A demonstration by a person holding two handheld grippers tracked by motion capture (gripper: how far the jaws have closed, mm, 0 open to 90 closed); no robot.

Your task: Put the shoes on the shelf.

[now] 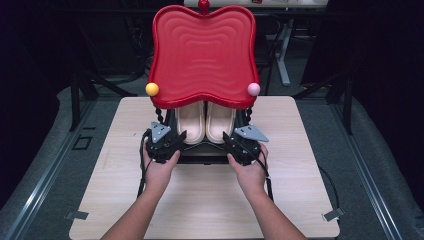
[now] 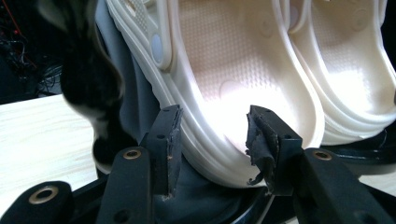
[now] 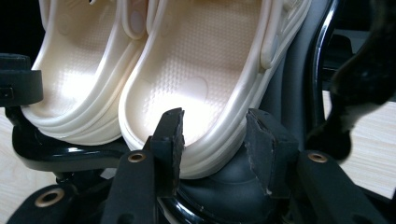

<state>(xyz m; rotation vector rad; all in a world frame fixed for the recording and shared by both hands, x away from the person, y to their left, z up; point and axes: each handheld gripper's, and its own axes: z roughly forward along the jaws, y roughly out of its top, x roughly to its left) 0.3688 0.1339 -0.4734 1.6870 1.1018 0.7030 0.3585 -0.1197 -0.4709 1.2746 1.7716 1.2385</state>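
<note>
A red lid [image 1: 202, 55] with a wavy, ribbed face stands raised above and beyond both tools, over a black rack [image 1: 202, 152] on the surface [image 1: 295, 190]. Two cream clogs [image 1: 206, 122], glossy with dimpled footbeds, lean side by side in it. The left tool [image 1: 176, 141] straddles the left clog's heel [image 2: 219, 158], the right tool [image 1: 227, 141] the right clog's heel [image 3: 210, 154], both with jaws apart.

Pale wooden table [image 1: 300, 150] on grey floor [image 1: 45, 165], dark surroundings
</note>
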